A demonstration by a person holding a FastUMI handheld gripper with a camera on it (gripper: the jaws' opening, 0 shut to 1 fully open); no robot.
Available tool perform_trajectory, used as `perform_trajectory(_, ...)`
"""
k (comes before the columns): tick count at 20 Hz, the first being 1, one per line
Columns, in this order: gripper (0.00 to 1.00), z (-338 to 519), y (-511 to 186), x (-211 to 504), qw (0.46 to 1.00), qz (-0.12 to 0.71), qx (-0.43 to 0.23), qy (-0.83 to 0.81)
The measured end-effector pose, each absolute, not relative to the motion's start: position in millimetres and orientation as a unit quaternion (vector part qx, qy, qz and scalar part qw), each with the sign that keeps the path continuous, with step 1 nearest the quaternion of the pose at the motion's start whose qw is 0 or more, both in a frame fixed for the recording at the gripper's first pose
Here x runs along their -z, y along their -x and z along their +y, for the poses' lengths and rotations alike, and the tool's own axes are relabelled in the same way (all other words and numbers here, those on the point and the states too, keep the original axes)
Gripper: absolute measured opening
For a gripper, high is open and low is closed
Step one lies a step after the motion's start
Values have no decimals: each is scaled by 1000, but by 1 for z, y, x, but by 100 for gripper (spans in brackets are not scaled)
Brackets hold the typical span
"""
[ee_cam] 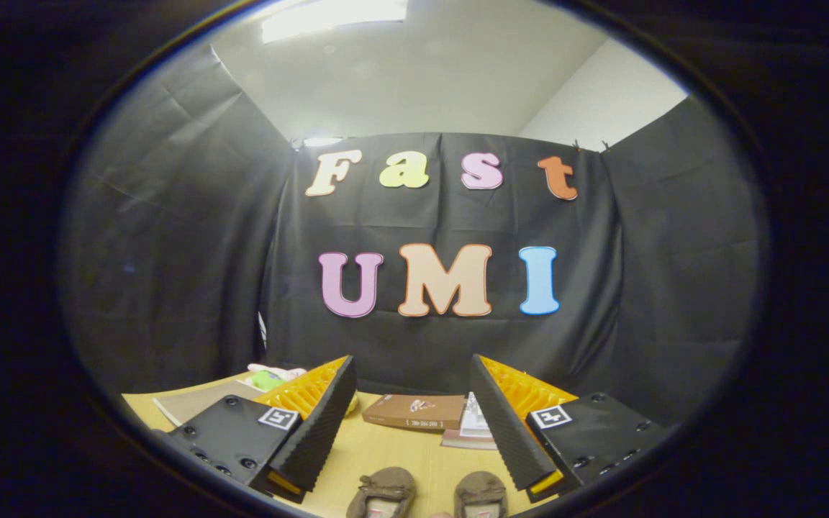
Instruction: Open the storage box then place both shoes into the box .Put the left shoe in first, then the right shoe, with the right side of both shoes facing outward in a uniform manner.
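The gripper [412, 388] is held level — pointing forward. Its two fingers [321, 424] stand wide apart, gripping nothing.

surface: light wooden desk [386, 453] | between the fingers of the wide-open claw [412, 374], nearest: two brown shoes [383, 491] side by side | beyond them: brown flat box [414, 411], touching a booklet [473, 424] | beyond left finger: grey sheet [195, 403], green and pink soft thing [274, 375]
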State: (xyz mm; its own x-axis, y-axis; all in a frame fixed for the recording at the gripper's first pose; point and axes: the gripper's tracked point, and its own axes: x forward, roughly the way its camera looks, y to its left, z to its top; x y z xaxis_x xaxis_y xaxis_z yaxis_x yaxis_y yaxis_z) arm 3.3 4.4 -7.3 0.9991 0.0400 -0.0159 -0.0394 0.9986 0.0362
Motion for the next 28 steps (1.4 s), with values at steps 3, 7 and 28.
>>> perform_trajectory(3,100,21,-2,13,998,17,-48,-33)
perform_trajectory(7,100,51,1,29,990,41,-92,-95)
perform_trajectory(28,99,163,14,198,813,321,-167,-456)
